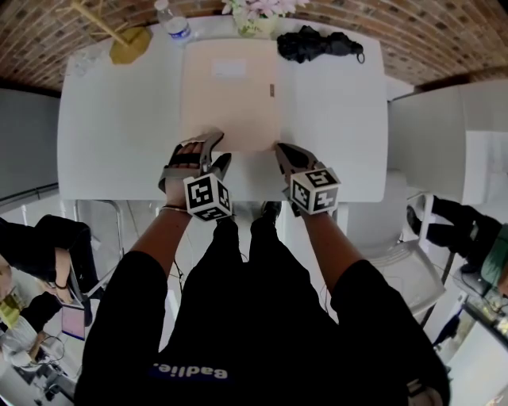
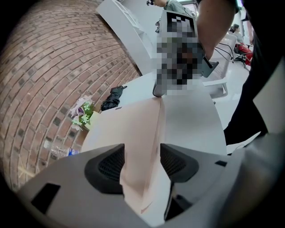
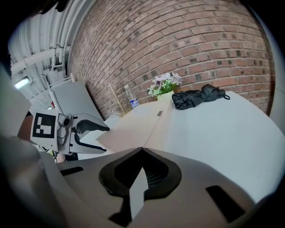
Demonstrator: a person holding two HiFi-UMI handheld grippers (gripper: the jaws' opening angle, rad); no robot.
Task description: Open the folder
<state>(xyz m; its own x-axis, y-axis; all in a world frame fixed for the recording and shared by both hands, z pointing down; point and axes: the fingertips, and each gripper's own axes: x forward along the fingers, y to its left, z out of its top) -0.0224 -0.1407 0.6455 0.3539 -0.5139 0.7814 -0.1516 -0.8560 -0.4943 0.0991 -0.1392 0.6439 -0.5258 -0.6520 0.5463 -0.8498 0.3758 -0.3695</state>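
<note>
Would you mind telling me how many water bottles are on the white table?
1: the water bottle stands at the table's far edge, between the yellow object and the flowers; the umbrella might hide another.

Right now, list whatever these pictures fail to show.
Inside of the folder: every view, the cover hides it.
Whether the fingers of the right gripper pinch the folder's corner: right gripper view, their own tips cover it.
That gripper in the left gripper view: a mosaic patch overlies most of it.
Flowers: head view, the top edge cuts them off.
</note>
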